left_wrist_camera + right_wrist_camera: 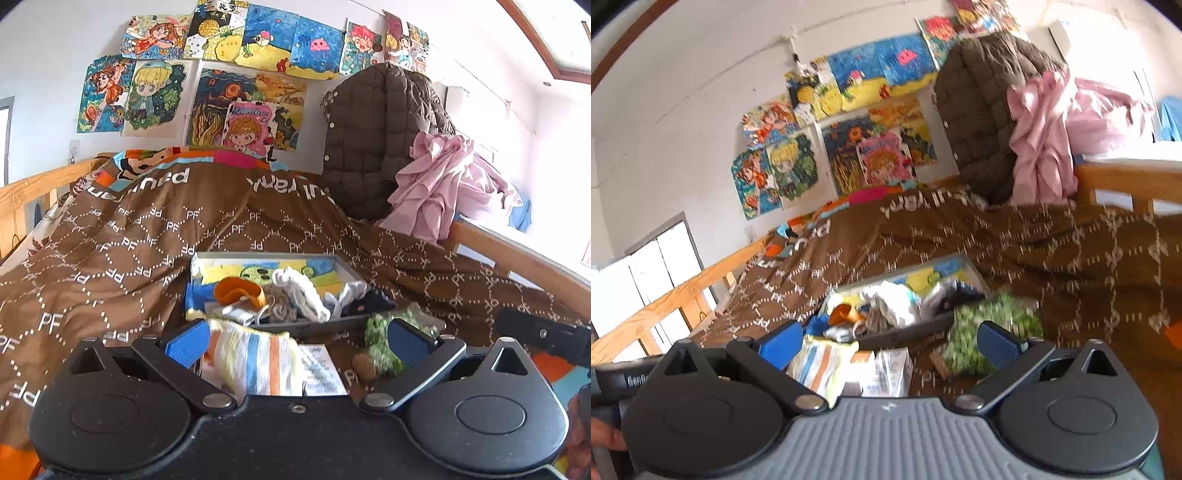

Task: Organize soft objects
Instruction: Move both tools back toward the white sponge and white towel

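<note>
only the left wrist view shows the right gripper [546, 334] at 3 o'clock. both sets of fingers spread, empty. open bedspread [92, 258] lies at 9 o'clock of the tray [314, 325].

Bedspread [110, 258]: brown w/ white dotted diamond grid & "PF" letters. Sock [255, 360] at its near edge: white w/ blue, orange, yellow stripes. Fuzzy item [380, 343] beside it: green/white speckled. Tray [314, 326]: grey rim, yellow-blue drawing inside; holds orange band [238, 290], white knit piece [306, 295]. Gripper pads [186, 341]: blue. Far corner: brown quilted jacket [376, 140], pink cloth [443, 181].
</note>
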### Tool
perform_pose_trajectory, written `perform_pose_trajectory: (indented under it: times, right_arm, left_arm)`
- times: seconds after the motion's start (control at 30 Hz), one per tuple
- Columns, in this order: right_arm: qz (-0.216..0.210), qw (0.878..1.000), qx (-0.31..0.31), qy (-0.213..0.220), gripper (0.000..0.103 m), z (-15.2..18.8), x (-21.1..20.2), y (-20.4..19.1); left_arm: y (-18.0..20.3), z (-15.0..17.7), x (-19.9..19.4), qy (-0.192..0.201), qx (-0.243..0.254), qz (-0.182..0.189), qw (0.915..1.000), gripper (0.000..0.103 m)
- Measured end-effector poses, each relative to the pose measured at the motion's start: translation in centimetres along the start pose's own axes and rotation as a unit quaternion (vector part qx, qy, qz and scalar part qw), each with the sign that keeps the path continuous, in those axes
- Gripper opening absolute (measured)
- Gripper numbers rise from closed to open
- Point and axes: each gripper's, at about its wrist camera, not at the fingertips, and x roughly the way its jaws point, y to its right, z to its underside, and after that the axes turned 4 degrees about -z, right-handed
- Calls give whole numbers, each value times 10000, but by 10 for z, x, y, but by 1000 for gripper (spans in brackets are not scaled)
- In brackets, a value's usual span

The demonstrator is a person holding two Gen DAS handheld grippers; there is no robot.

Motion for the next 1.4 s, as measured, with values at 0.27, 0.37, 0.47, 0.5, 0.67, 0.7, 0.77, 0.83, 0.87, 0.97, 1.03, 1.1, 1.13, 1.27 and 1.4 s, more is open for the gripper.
perform_pose_trajectory:
  times: [0.27, 0.37, 0.47, 0.5, 0.67, 0.7, 0.77, 0.83, 0.87, 0.97, 1.03, 1.1, 1.13, 1.27, 1.4]
  right_arm:
    - [413, 9973, 70, -601, 103, 13, 14, 3]
    - [565, 9952, 139, -783, 103, 16, 20, 6]
    - [673, 9925, 302, -974, 103, 19, 24, 12]
    - [696, 9914, 361, -1047, 103, 20, 26, 14]
    - [664, 9853, 686, -1415, 103, 25, 35, 24]
    - [619, 9846, 729, -1466, 103, 26, 36, 25]
    - [550, 9827, 799, -1575, 103, 28, 39, 26]
    - [536, 9809, 811, -1686, 103, 30, 43, 26]
    - [517, 9797, 834, -1746, 103, 31, 46, 27]
    - [424, 9749, 948, -1967, 103, 35, 55, 28]
    - [368, 9710, 981, -2148, 103, 37, 63, 30]
    - [240, 9690, 894, -2289, 103, 38, 71, 30]
    - [134, 9687, 731, -2369, 103, 36, 76, 30]
    - [-4, 9690, -112, -2468, 103, 28, 88, 21]
    - [-216, 9584, -967, -2678, 103, 30, 100, 10]
  left_arm:
    - [-16, 41, -6, -466, 88, -106, 9988, 102]
    - [-19, 49, 1, -831, -33, -139, 9964, 102]
    - [-19, 56, 9, -1077, -6, -190, 9940, 102]
    - [-19, 58, 10, -1138, -2, -193, 9933, 102]
    - [-18, 67, 20, -1557, -122, 8, 9877, 102]
    - [-18, 69, 22, -1678, -181, 113, 9856, 102]
    - [-18, 76, 28, -1915, -359, 357, 9802, 102]
    - [-16, 81, 33, -2086, -467, 455, 9758, 102]
    - [-14, 84, 36, -2138, -463, 473, 9746, 102]
    - [-9, 88, 41, -2220, -347, 486, 9732, 102]
    - [-7, 90, 44, -2263, -301, 471, 9724, 102]
    - [-6, 91, 47, -2287, -299, 452, 9720, 102]
    - [-5, 92, 49, -2294, -302, 427, 9719, 102]
    - [-6, 92, 56, -2280, -278, 364, 9726, 102]
    - [-14, 92, 63, -2316, -406, 318, 9714, 102]
